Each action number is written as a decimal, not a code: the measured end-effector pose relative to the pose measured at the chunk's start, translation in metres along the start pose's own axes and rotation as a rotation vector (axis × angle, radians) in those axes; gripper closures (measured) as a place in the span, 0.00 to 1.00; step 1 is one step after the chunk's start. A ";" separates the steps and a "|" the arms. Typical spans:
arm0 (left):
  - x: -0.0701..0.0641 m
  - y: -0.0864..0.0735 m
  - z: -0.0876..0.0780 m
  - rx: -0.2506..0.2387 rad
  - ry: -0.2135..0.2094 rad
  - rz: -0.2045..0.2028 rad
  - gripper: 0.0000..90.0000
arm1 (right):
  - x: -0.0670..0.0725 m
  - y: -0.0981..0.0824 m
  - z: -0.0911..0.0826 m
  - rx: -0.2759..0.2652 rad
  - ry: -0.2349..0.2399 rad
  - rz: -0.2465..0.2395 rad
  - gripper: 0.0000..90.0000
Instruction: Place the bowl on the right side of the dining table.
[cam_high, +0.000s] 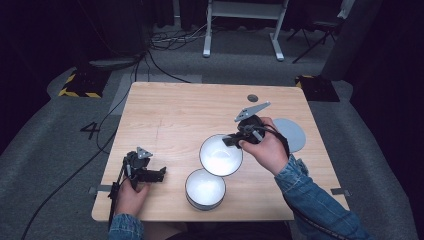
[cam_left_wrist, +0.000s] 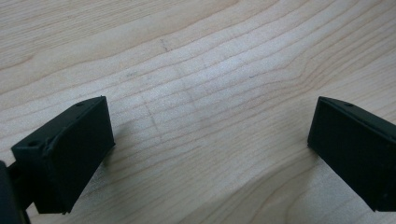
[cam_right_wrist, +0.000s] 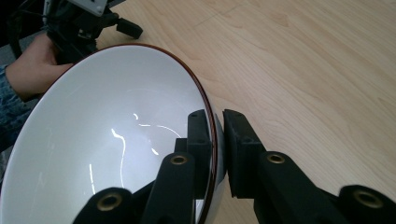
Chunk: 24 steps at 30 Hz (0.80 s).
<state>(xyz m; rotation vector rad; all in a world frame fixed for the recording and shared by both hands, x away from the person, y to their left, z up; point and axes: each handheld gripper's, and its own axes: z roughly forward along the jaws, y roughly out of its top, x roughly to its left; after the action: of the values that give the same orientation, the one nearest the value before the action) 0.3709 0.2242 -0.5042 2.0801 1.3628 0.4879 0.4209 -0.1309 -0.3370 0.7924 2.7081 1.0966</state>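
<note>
Right gripper (cam_right_wrist: 218, 140) pinches white bowl (cam_right_wrist: 107, 140) rim, tilted; second bowl (cam_high: 205, 188) at 7 o'clock. Left gripper (cam_left_wrist: 210, 144) spread over bare table (cam_left_wrist: 210, 70).

Grey round mat (cam_high: 291, 134) and small dark disc (cam_high: 252, 98) on wooden table (cam_high: 175, 115)

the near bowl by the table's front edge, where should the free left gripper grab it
Judging by its shape, take the near bowl by its thin rim, one jaw inside and one outside, coming from its left where the open left gripper sits. The right gripper grips the other bowl that way.
</note>
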 end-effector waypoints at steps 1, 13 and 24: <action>0.000 0.000 0.000 -0.005 0.000 -0.001 0.00 | -0.006 -0.001 -0.004 -0.001 -0.017 0.010 0.90; 0.000 0.000 0.000 0.001 -0.008 -0.002 0.00 | -0.037 -0.008 -0.022 -0.032 -0.093 0.060 0.90; 0.000 0.000 0.000 -0.004 0.002 0.001 0.00 | -0.070 -0.020 -0.038 -0.049 -0.166 0.123 0.90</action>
<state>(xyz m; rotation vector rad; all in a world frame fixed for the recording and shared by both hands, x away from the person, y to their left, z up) 0.3712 0.2244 -0.5042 2.0777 1.3611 0.4923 0.4617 -0.2022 -0.3288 1.0065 2.5157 1.0647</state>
